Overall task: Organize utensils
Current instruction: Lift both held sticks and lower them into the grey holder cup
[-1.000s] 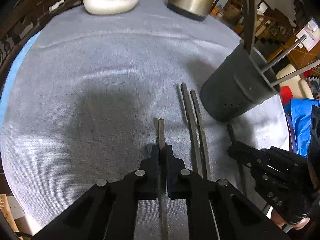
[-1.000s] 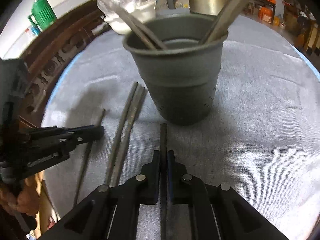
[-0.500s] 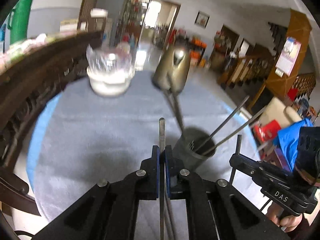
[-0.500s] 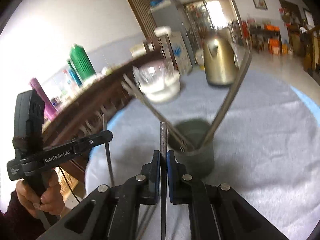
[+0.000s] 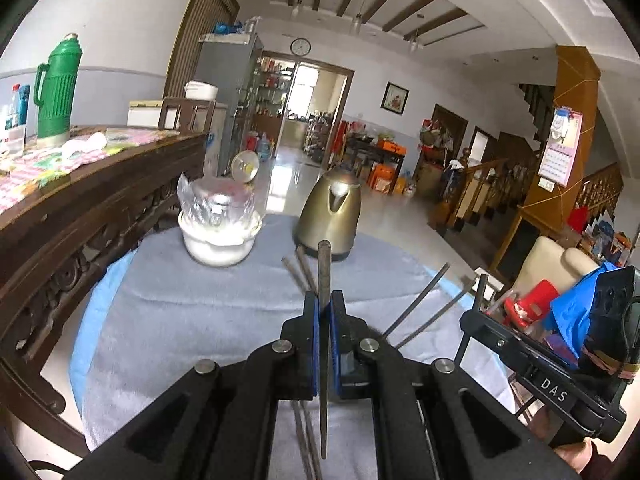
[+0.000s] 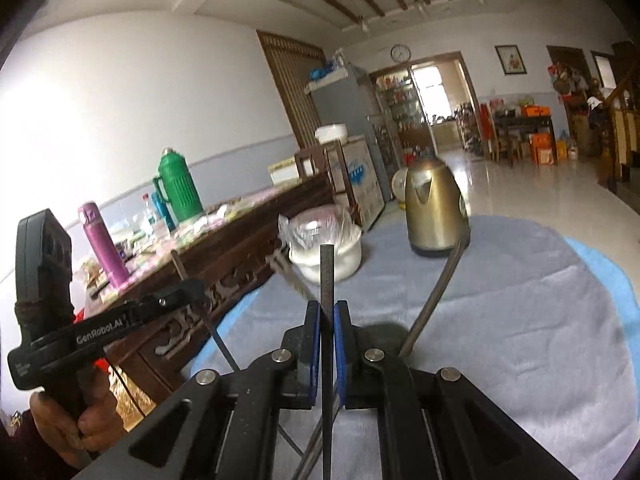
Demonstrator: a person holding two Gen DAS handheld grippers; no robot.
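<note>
Left wrist view: the left gripper (image 5: 325, 312) is clamped on a dark chopstick (image 5: 324, 276), its blue-lined pads pressed against both sides of the stick. The chopstick's long axis runs along the gripper's own line; its blunt square tip points up and away toward the gold kettle (image 5: 330, 216), and its other end trails back between the gripper's arms. Below it lies the desk (image 5: 180, 320), covered with a grey cloth over blue. A white bowl (image 5: 218, 236) under clear plastic stands near the far edge, left of the kettle. Several more dark sticks lean outward past the gripper; what they stand in is hidden behind it. At the right, the right gripper (image 5: 480, 312) holds a second chopstick (image 5: 482, 286) nearly upright.

Right wrist view: the right gripper (image 6: 327, 320) is closed tight on its chopstick (image 6: 327, 276), which stands straight up the middle of the picture, tip toward the bowl (image 6: 326, 256) and the kettle (image 6: 434, 212). A dark holder (image 6: 382, 334) shows just past the fingers, with a stick leaning out to the right. At the left, a hand (image 6: 76, 420) grips the left gripper (image 6: 196, 288), whose chopstick (image 6: 200, 312) is tilted, upper end leaning left, above the desk's (image 6: 540, 320) edge.
</note>
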